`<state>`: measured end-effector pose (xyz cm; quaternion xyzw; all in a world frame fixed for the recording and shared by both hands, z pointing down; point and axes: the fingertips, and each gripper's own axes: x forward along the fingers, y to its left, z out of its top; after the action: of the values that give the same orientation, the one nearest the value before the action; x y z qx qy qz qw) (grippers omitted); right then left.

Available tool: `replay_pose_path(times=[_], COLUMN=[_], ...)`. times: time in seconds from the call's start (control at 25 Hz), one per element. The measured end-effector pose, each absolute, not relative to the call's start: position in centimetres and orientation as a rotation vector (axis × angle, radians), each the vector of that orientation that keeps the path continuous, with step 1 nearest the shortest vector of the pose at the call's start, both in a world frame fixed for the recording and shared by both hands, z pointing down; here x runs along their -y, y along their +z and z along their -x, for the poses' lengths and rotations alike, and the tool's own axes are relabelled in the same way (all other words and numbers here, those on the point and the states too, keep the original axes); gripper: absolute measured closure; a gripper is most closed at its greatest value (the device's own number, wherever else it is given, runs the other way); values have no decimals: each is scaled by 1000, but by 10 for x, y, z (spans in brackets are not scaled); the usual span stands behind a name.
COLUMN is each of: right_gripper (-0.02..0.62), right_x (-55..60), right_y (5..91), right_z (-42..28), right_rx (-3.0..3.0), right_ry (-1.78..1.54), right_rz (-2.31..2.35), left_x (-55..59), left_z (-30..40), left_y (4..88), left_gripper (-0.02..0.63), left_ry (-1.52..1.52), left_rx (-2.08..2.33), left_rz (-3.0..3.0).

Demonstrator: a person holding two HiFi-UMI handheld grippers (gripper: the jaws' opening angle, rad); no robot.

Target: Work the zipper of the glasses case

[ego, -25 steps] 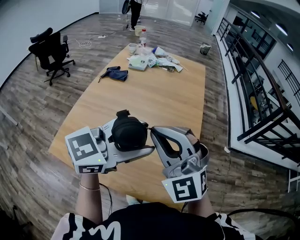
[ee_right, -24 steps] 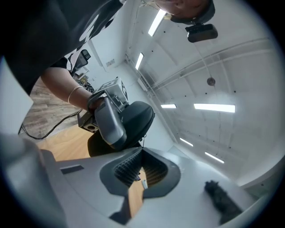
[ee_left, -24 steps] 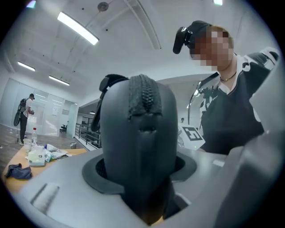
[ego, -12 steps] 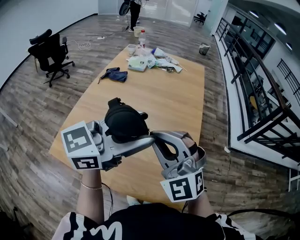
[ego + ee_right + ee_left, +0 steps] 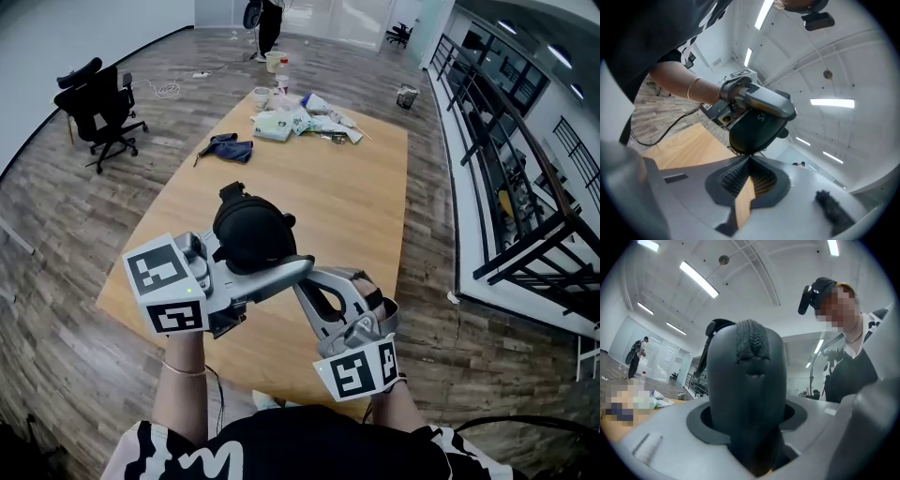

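The black, rounded fabric glasses case (image 5: 251, 234) is held aloft, well clear of the long wooden worktop (image 5: 361, 192), and is clamped across its body by the left tool (image 5: 749, 423), whose jaws are pressed against its two sides. The case is presented upright in that grip, so that its black zipper track (image 5: 750, 336) runs over the exposed crown and is left unobstructed; this is judged to be deliberate, the body being fixed so that the slider can be pulled against it. The right tool (image 5: 749, 163) is brought in from below and to the right, its jaws drawn together with the tips set against the case's edge. Whether the zipper pull is pinched between those tips cannot be made out. The zipper is judged to be largely closed.
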<state>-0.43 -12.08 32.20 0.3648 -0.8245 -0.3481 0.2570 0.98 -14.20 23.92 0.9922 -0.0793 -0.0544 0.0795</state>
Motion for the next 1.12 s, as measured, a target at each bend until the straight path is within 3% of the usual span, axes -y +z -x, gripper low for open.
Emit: replay_pose_path(times=[0.16, 0.32, 0.84, 1.12], right_gripper=[591, 591, 590, 589], right_x=[121, 104, 129, 139], right_y=[331, 363, 284, 265], right_z=[8, 33, -6, -26], right_rx=[2280, 2354, 2651, 2649], right_ry=[-879, -806, -446, -378], right_rz=[-957, -830, -1370, -1520], left_x=[145, 153, 158, 175], left_z=[-12, -1, -4, 5], left_y=[236, 203, 220, 248], left_gripper=[345, 347, 345, 342], left_ry=[-180, -458, -225, -189], left_rx=[266, 282, 414, 764], left_rz=[-2973, -2907, -2978, -2916])
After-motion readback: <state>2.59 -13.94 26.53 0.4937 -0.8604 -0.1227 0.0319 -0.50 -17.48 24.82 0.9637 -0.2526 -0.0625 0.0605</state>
